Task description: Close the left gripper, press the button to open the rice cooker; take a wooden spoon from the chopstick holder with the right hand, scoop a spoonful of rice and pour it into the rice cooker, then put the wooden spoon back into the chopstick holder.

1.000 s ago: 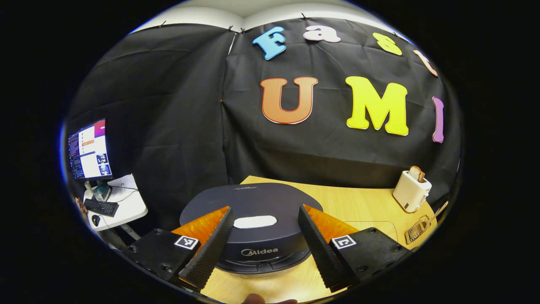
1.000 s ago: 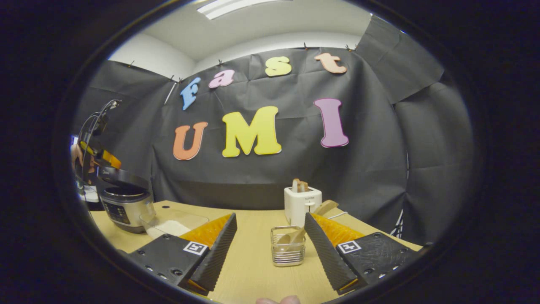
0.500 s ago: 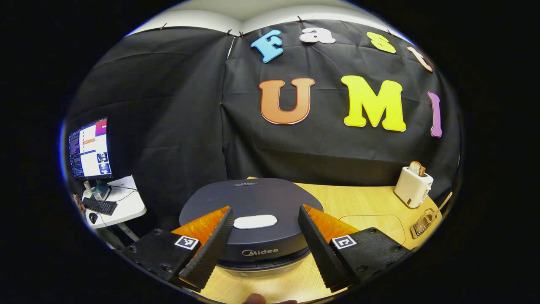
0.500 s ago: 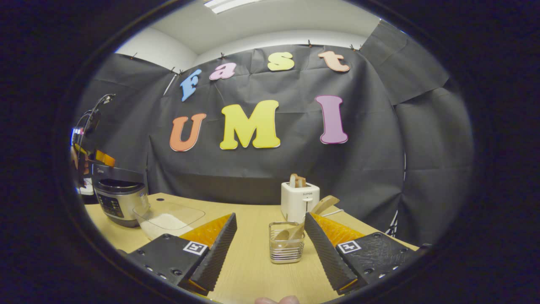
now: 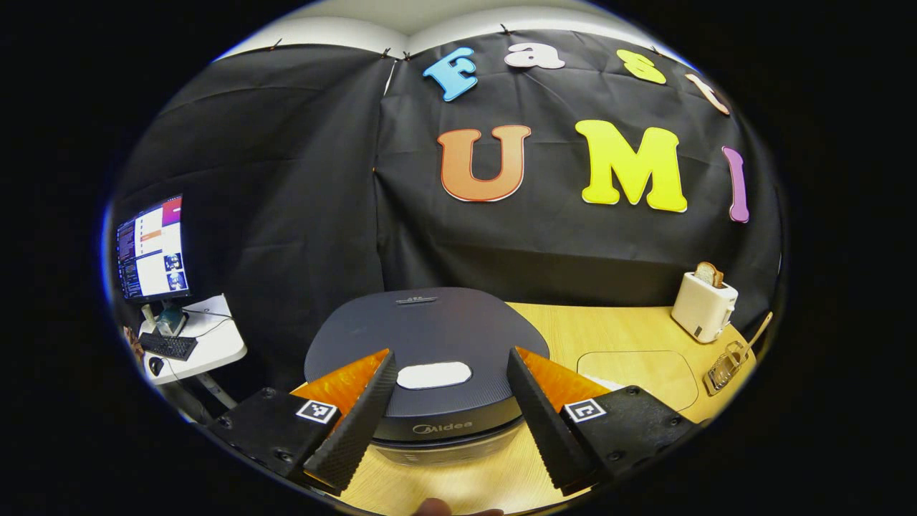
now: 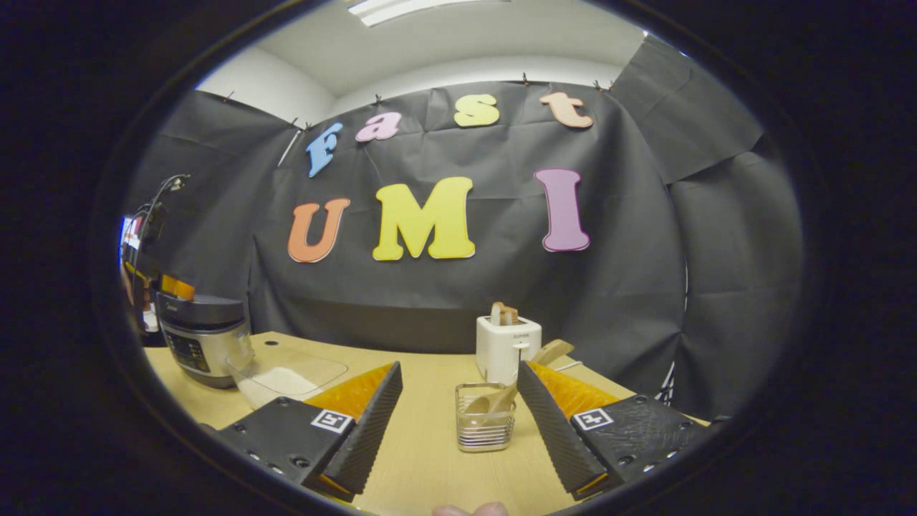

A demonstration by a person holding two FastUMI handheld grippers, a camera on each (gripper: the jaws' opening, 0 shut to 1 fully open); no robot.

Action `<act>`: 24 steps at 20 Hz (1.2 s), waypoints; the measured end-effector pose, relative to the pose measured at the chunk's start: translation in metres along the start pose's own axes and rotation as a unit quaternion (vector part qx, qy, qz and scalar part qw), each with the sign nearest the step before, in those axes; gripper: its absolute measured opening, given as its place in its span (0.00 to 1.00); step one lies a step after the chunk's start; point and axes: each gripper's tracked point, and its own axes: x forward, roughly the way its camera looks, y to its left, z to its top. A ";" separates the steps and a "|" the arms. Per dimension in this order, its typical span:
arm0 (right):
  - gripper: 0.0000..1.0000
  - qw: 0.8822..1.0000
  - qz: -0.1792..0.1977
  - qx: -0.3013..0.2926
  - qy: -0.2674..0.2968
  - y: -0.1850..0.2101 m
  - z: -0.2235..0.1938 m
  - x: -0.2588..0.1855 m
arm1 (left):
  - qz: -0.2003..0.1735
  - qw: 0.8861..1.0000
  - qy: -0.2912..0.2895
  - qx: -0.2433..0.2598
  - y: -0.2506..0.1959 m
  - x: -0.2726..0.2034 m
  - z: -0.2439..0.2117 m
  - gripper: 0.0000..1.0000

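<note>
Left gripper (image 5: 450, 419) spread wide above dark round rice cooker (image 5: 427, 344), lid shut; button unpressed. Right gripper (image 6: 458, 423) spread wide, empty; wooden spoon (image 6: 501, 396) in wire chopstick holder (image 6: 486, 428) just ahead. Every step remains.

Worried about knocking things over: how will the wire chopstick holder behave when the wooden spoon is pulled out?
The chopstick holder looks like thin wire, so probably light and apt to slide or tip. The wooden spoon leans against its rim, so a sideways pull may drag it; lifting along the handle seems safer. The spoon looks stiff.
</note>
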 end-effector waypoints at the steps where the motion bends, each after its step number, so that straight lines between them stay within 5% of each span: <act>1: 0.96 1.000 0.001 0.002 0.002 0.001 -0.002 0.000 | 0.000 1.000 0.001 0.001 0.000 0.000 -0.003 0.99; 24: 0.92 0.998 0.048 0.035 0.027 0.037 -0.022 0.007 | 0.001 0.999 -0.041 0.016 -0.002 0.001 -0.014 0.98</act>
